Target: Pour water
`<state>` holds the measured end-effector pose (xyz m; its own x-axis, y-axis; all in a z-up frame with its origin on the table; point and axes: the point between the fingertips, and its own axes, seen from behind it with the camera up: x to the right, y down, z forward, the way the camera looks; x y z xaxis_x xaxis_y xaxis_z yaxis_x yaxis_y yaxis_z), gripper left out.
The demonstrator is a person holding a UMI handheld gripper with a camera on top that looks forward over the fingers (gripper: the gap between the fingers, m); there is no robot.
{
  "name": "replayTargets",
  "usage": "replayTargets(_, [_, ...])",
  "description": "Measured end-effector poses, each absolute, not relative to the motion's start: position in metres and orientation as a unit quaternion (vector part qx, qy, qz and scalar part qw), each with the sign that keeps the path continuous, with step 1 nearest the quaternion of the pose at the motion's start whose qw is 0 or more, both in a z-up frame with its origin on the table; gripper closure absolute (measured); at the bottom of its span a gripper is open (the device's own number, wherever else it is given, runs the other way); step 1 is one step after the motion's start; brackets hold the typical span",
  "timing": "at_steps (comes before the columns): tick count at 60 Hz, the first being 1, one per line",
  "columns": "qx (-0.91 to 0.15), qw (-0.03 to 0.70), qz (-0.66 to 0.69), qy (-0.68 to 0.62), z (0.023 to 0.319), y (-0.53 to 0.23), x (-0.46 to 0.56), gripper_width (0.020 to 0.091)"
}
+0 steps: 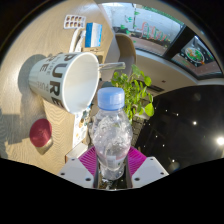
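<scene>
Clear water bottle (111, 136), blue cap, upright, white mug (68, 80) tipped sideways

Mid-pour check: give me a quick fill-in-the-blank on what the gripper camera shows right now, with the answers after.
1. The gripper is shut on a clear plastic ____ of water.
2. The bottle has a light ____ cap, and that cap is on.
3. The white mug beside the bottle is tipped, its ____ facing the bottle.
4. Beyond the bottle stands a green ____.

Missing words: bottle; blue; mouth; plant
</scene>
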<state>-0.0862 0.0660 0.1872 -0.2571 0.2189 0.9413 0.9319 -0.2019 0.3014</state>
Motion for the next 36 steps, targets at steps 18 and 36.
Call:
replayTargets(18, [-0.539,0.316,-0.555,-0.548,0.185,0.056,-0.092,0.0734])
replayTargets(36, [-0.722,0.46,-0.355,-0.376,0.232,0.045,-0.083,0.0729])
